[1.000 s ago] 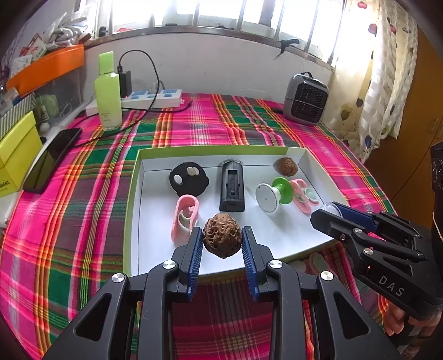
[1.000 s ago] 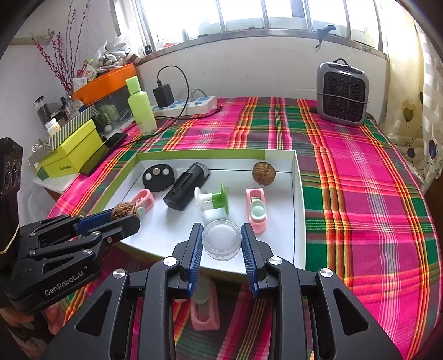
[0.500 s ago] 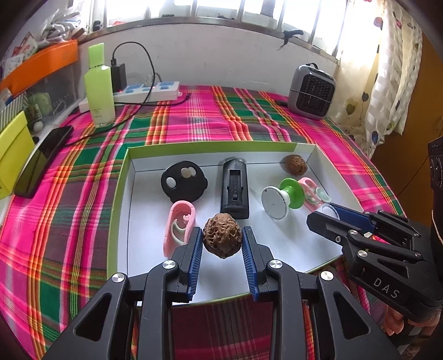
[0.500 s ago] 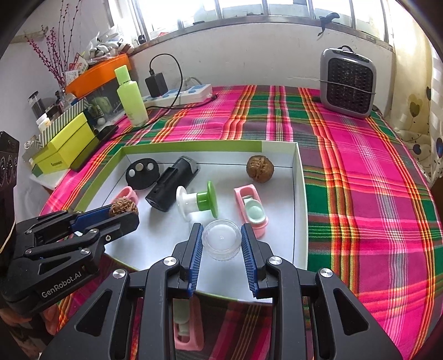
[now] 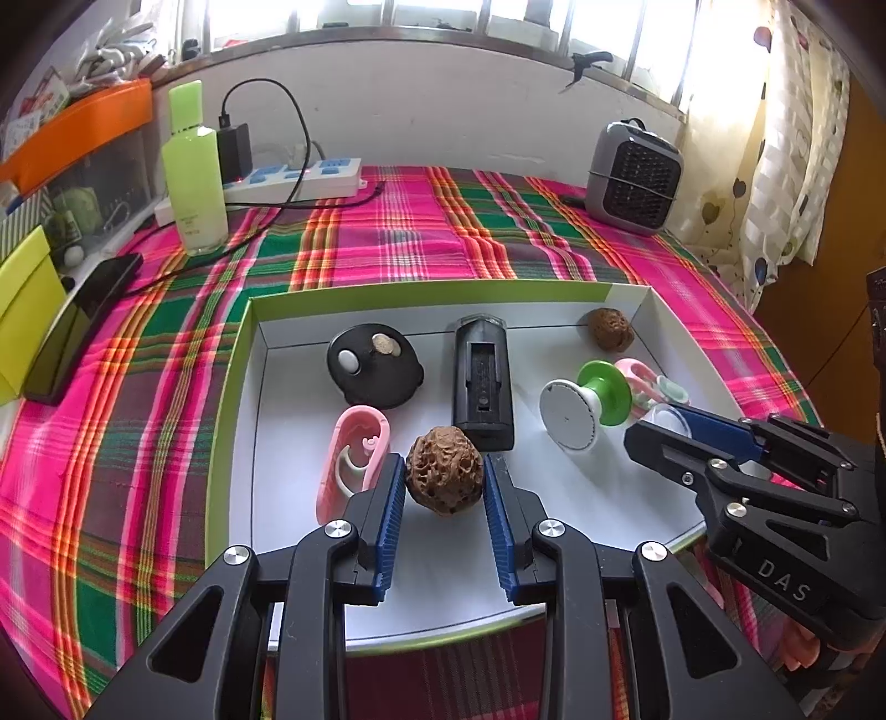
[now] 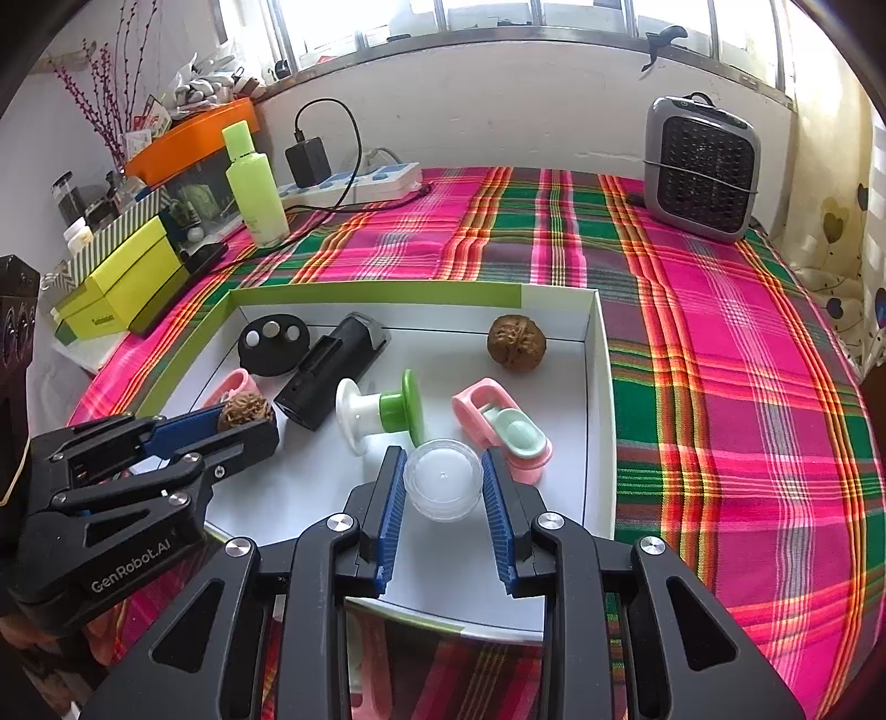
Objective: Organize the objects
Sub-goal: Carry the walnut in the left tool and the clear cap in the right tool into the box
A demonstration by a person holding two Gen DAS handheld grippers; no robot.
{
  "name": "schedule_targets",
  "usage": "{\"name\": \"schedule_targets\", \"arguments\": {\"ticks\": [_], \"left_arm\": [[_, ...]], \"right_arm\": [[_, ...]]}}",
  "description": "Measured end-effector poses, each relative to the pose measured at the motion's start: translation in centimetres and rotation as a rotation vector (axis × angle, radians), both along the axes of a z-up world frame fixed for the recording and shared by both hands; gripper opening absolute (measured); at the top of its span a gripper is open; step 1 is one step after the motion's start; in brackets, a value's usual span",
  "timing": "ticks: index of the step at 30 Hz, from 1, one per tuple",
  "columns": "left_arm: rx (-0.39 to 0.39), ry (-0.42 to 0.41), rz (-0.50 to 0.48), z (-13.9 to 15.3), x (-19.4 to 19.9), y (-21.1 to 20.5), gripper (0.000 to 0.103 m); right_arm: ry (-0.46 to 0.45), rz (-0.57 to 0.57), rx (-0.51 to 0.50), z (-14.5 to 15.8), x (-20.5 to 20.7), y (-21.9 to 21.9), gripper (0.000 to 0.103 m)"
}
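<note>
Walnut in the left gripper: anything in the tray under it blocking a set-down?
Nothing visible does. The left gripper is shut on the walnut, over bare white floor of the tray. Nearest are the pink clip on its left and the black charger just beyond; neither lies under it.

daylight is pouring in through the window [image 5: 443,22] along the top of both frames, blowing the panes out to pure white. the curtain [image 5: 775,138] at the upper right of the left view is glowing, washed out. the white tray [image 6: 601,387] is catching soft, even light, with faint shadows lying under the objects. fisheye distortion is bending the edges, and dark vignetting is filling every corner. the centre is staying sharp; the edges are softening slightly.
</note>
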State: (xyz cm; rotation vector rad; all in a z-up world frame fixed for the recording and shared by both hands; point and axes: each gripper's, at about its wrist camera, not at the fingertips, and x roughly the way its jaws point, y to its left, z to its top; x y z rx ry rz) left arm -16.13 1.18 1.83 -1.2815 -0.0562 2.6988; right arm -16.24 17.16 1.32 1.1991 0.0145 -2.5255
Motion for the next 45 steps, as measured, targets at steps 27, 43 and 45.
{"name": "schedule_targets", "arguments": {"ticks": [27,43,45], "left_arm": [[-0.015,-0.006,-0.009,-0.4,0.0,0.3,0.027],[-0.025,-0.008,-0.002,-0.4,0.0,0.2,0.029],[-0.024,-0.008,0.001,-0.4,0.0,0.2,0.030]], "right_arm": [[-0.010,0.060,0.053,-0.3,0.3,-0.7,0.029],[-0.008,0.058,0.065,-0.4,0.3,-0.8,0.029],[-0.009,0.058,0.065,-0.4,0.3,-0.8,0.029]]}}
